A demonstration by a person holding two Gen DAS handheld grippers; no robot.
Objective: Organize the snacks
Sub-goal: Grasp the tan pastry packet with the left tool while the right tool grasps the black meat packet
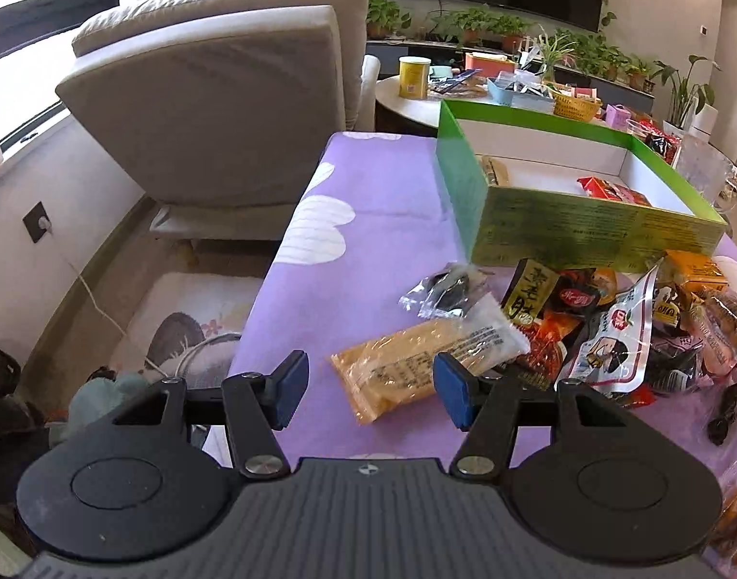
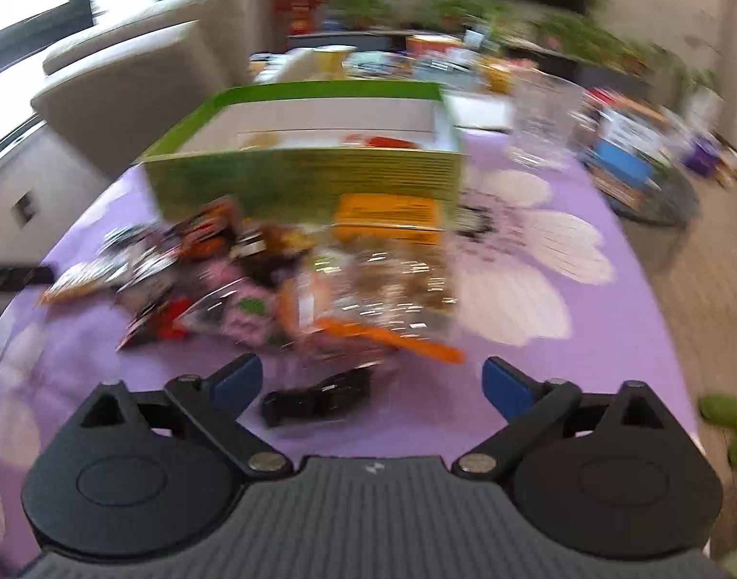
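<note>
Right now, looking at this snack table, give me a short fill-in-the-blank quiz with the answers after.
1. The tablecloth is ____ with white flowers.
2. The box is ____ outside and white inside.
3. Both the left tongs and right tongs are ____, holding nothing.
4. The long yellow packet lies ____ the box, on the cloth.

Answers: purple; green; open; outside

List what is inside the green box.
In the green box: a red packet near the front wall and a tan packet in the left corner. The front wall hides the floor just behind it.
</note>
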